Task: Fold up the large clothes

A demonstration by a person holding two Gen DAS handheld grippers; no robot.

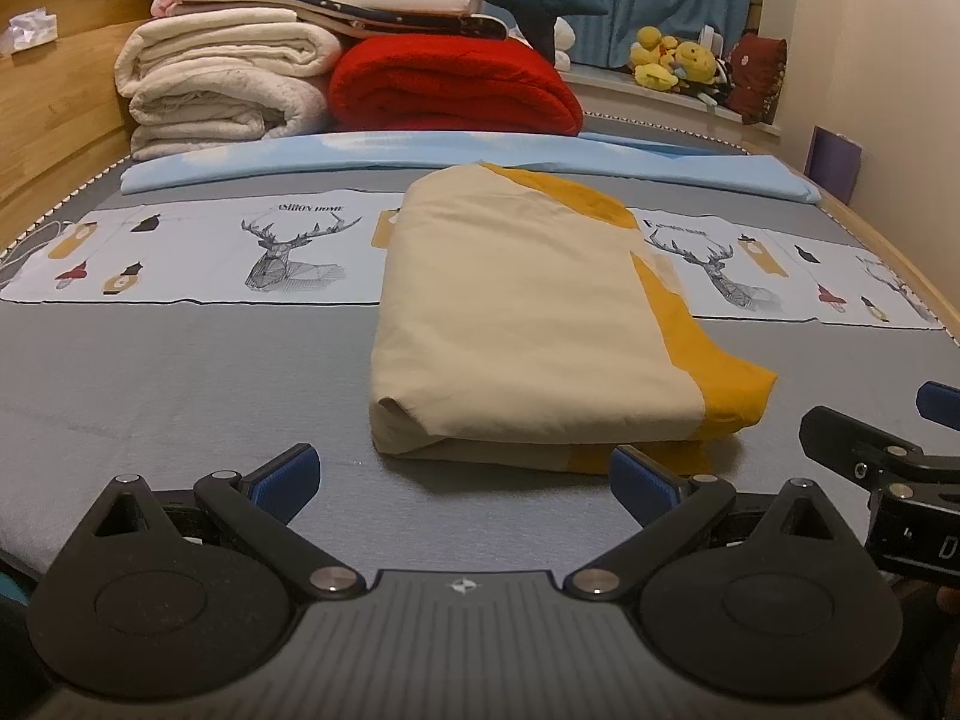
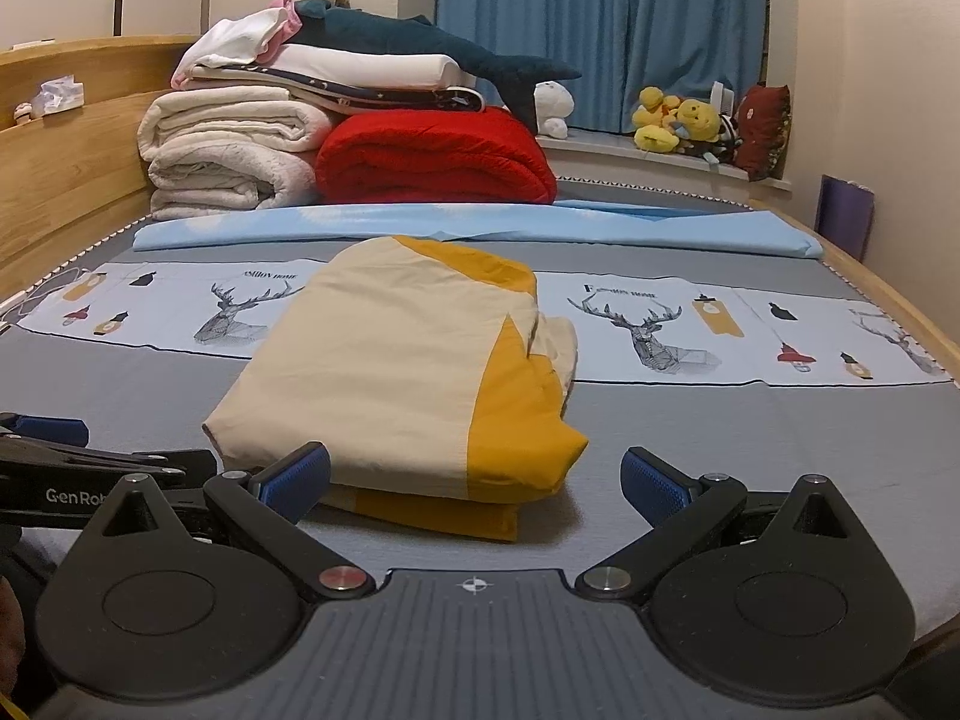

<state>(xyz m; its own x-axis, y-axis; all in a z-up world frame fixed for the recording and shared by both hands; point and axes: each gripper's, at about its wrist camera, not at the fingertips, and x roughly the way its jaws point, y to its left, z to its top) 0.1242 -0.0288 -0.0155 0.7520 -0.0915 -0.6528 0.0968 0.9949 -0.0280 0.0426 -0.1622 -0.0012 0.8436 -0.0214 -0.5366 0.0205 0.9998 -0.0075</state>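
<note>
A cream and mustard-yellow garment (image 1: 528,312) (image 2: 414,360) lies folded into a thick rectangle on the grey bed (image 1: 180,384) (image 2: 690,420). My left gripper (image 1: 465,477) stands open just in front of the bundle's near edge, with nothing between its blue pads. My right gripper (image 2: 474,477) is open too, its fingers at the near edge of the same bundle, holding nothing. The right gripper (image 1: 888,450) also shows at the right edge of the left wrist view. Part of the left gripper (image 2: 54,444) shows at the left edge of the right wrist view.
A light blue folded sheet (image 1: 420,156) (image 2: 480,222) lies across the bed behind the garment. Stacked white and red blankets (image 1: 444,84) (image 2: 432,156) with a plush shark sit at the far end. A wooden headboard (image 1: 54,108) runs along the left; plush toys (image 2: 678,120) sit on the windowsill.
</note>
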